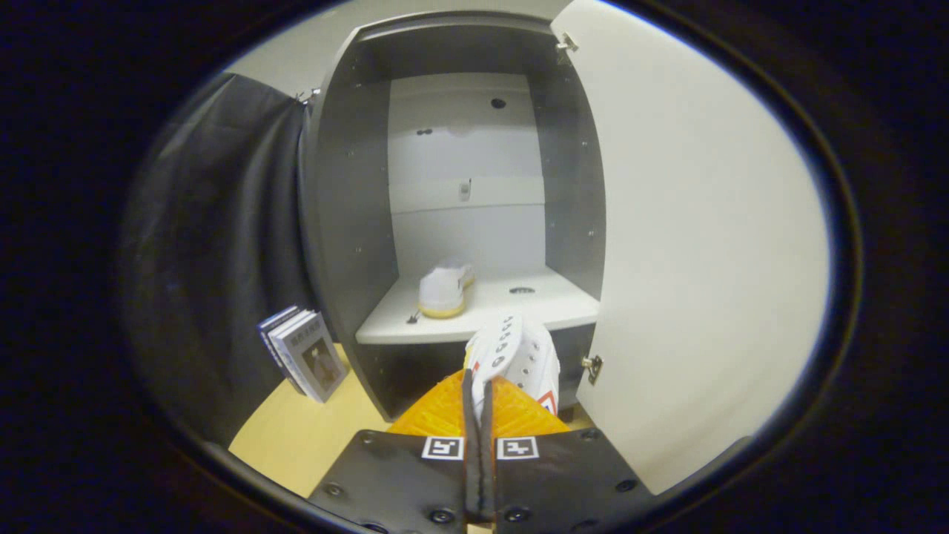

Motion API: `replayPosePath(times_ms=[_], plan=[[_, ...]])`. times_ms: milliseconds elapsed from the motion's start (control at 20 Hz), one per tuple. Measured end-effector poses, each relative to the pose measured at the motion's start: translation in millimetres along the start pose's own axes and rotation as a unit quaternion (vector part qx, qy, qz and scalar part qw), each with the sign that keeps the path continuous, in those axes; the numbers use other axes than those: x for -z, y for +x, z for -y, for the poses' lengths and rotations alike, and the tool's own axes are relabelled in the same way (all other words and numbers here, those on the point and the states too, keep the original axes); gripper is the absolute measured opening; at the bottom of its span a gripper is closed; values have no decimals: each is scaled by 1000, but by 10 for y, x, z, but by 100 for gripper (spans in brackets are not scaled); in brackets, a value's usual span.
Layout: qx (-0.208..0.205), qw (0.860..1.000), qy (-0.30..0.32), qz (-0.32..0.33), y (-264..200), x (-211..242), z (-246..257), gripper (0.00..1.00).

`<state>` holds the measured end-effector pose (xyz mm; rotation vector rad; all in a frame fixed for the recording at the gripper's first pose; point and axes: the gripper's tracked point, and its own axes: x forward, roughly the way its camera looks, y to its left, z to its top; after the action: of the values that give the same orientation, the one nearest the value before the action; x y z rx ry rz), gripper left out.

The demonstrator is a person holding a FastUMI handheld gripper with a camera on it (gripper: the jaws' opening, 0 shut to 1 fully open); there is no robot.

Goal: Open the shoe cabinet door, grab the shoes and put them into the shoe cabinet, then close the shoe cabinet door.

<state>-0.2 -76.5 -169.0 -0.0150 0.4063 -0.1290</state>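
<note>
We see the tongs (pixel 479 404) pressed together on the edge of a white sneaker (pixel 517 356), which hangs just ahead of them — in front of the open shoe cabinet (pixel 348 222), below the lip of its white shelf (pixel 549 308). A second white sneaker (pixel 443 289) already sits on that shelf, toward the left. The cabinet door (pixel 697 245) stands swung wide at the right. Left of the cabinet, some books (pixel 304 352) stand on the tabletop (pixel 296 437) — leaning against the dark cloth wall.
</note>
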Motion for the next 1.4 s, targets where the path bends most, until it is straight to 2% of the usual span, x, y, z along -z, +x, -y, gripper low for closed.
replayPosePath(times_ms=[250, 450, 950, 1400], plan=[[8, 1000, -1, 25, 294, -384, -28, 2], [-3, 1000, -17, 22, 691, -558, -30, 2], [-6, 1000, -25, 2, 1893, -710, 52, 2], [4, 1000, -24, -13, 2570, -749, 204, 2]])
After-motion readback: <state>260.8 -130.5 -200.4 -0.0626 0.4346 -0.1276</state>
